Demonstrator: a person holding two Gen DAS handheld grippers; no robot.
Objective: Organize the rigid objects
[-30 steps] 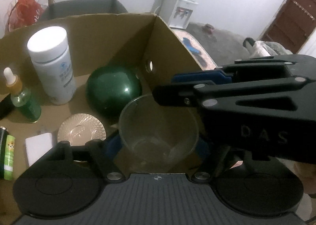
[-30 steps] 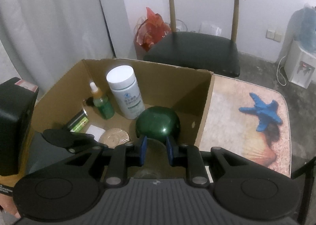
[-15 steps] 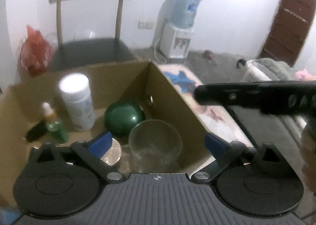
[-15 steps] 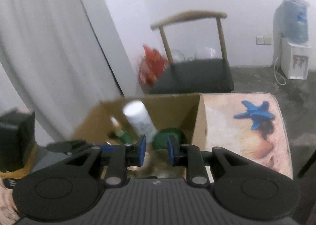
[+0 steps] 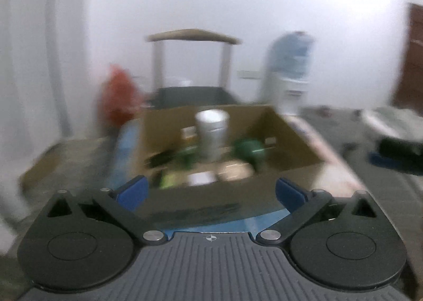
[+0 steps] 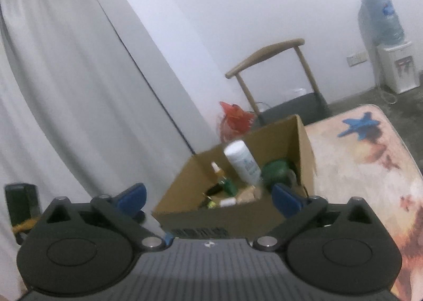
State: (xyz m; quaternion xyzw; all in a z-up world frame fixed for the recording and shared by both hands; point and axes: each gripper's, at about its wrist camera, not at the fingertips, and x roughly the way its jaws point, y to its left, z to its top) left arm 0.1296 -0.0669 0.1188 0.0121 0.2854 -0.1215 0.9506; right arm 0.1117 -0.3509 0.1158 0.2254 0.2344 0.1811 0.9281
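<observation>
Both grippers, left gripper [image 5: 210,191] and right gripper [image 6: 207,196], are held with jaws spread wide and nothing between them. Beyond them, a white bottle [image 6: 242,162], green ball [image 6: 276,172] and dropper bottle [image 6: 224,182] are seen inside the cardboard box [image 6: 304,147] (left view blurred).
</observation>
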